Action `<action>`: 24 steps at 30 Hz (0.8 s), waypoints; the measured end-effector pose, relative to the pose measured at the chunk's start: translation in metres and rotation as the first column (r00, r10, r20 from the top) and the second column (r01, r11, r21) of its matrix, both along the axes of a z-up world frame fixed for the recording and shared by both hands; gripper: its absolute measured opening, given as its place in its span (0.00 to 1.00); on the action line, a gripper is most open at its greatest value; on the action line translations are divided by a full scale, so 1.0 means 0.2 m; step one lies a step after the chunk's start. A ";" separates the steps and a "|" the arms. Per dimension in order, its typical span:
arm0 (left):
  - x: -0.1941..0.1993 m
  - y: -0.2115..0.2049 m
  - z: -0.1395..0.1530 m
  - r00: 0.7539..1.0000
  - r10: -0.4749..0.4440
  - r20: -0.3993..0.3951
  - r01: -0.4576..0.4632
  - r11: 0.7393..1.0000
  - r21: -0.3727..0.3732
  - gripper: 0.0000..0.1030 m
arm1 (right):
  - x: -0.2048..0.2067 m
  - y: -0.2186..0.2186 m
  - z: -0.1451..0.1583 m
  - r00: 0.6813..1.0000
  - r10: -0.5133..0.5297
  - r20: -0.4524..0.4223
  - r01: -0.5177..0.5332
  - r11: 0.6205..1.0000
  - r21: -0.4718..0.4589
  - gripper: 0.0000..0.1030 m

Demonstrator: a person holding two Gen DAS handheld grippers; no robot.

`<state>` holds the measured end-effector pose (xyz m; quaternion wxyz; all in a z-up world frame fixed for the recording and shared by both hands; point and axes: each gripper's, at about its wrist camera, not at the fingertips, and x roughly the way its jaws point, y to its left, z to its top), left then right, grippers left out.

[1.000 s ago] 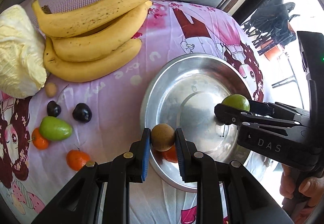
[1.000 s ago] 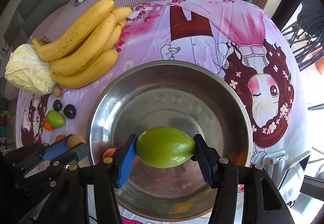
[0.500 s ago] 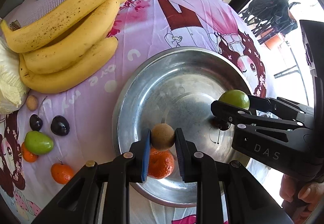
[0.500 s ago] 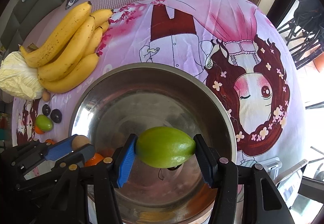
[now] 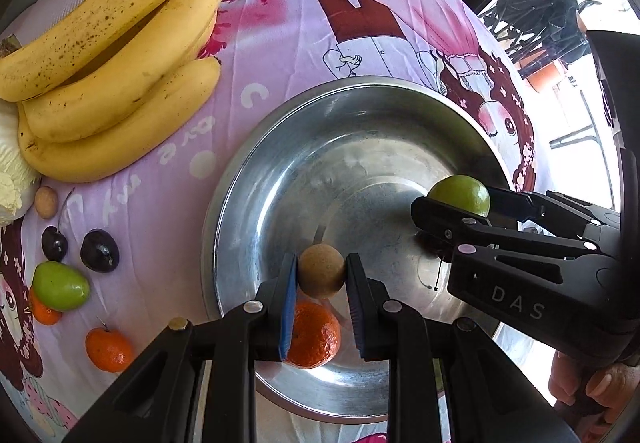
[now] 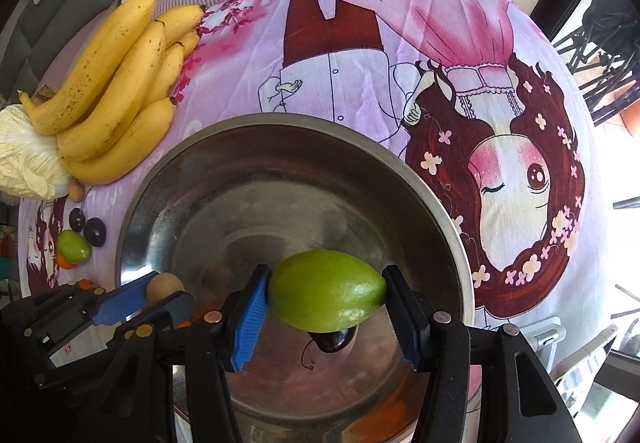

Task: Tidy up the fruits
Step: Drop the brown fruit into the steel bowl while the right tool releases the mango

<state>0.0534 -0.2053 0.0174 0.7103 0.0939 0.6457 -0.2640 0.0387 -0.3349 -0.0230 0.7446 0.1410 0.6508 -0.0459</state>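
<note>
The left gripper (image 5: pixel 321 277) is clamped on a small round brown fruit (image 5: pixel 321 271), held above the near part of the steel bowl (image 5: pixel 240 203); directly beneath its fingers a mandarin (image 5: pixel 314 335) already lies in the bowl. The right gripper (image 6: pixel 326 299) is clamped on a green oval fruit (image 6: pixel 326 291), also over the bowl's inside, and just under it sits a dark cherry (image 6: pixel 334 341) on the bowl floor. So, judging from what lies where, two fruits are in, two more are held over the bowl and not yet let go, and the greater part is left. To the left of the left gripper, on the pink cloth (image 5: pixel 280 43) outside the rim, lie a second mandarin (image 5: pixel 108 349), another green fruit (image 5: pixel 60 285) with a further orange one partly hidden beneath it, two dark cherries (image 5: pixel 99 250), and a small brown fruit (image 5: pixel 45 201). Farther off lie the bunch of bananas (image 5: pixel 116 55) and, at the frame's edge, a pale cabbage (image 6: pixel 28 159). As to room: the bowl floor ahead of both grippers is bare and wide, but the grippers stand near one another, and the rim rises between the bowl and the loose fruit.
</note>
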 end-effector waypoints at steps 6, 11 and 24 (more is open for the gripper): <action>0.00 0.01 0.00 1.000 0.006 -0.004 -0.006 1.000 -0.003 0.24 | 0.01 0.00 -0.01 1.000 -0.002 -0.005 0.002 1.000 -0.004 0.58; -0.01 0.01 0.01 1.000 -0.001 0.001 0.001 1.000 0.008 0.25 | 0.01 -0.01 0.02 1.000 -0.002 0.005 0.002 1.000 -0.022 0.58; 0.00 0.15 0.11 0.998 0.063 0.026 -0.063 0.998 -0.010 0.71 | -0.03 -0.01 0.10 1.000 0.014 0.002 -0.014 0.999 -0.038 0.63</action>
